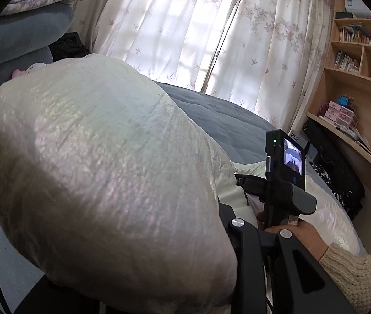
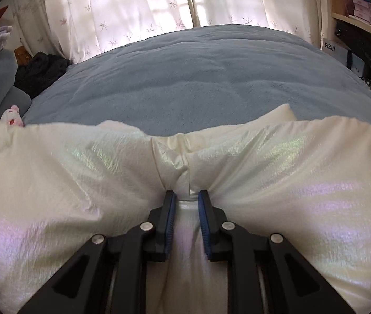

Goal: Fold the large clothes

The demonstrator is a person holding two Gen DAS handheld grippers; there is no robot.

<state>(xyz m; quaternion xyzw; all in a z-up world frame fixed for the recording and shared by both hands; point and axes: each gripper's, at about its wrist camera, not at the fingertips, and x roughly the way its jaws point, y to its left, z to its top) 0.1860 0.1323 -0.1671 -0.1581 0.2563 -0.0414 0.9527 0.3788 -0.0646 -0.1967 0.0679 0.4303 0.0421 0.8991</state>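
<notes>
- Right wrist view, nearest: the right gripper [image 2: 187, 198] has its two black fingers with blue pads [image 2: 171, 225] clamped on a bunched fold of a shiny white puffy jacket [image 2: 54, 183]. The fold stands pinched between the pads.
- The jacket fills the lower half of this view from edge to edge, so its full outline is cut off. Which part is gripped is hard to make out.
- Beyond the jacket lies a blue-grey bed cover [image 2: 198, 78], on which the jacket rests.
- At the left edge, a small pink and white plush toy [image 2: 12, 115] peeks out just behind the jacket; farther back is a dark heap [image 2: 41, 70] too dim to identify.
- Farthest is a pale curtain [image 2: 133, 5] with a leaf print, lit from behind.
- Left wrist view, nearest: the left gripper [image 1: 258, 238] shows only parts of its black frame at the bottom. A big billow of the jacket [image 1: 107, 157] covers its fingertips, so I cannot tell whether it is gripping the cloth.
- Just past it, a hand [image 1: 303, 235] in a cream knit sleeve [image 1: 355, 274] holds the right gripper, seen from behind with a small lit screen [image 1: 294, 157]. Its fingers are hidden from here.
- Behind are the bed cover [image 1: 211, 115], grey cushions [image 1: 23, 34] at upper left, and the curtain [image 1: 185, 26].
- At the far right stand wooden shelves [image 1: 355, 52] with books and small boxes, blurred by the lens edge.
</notes>
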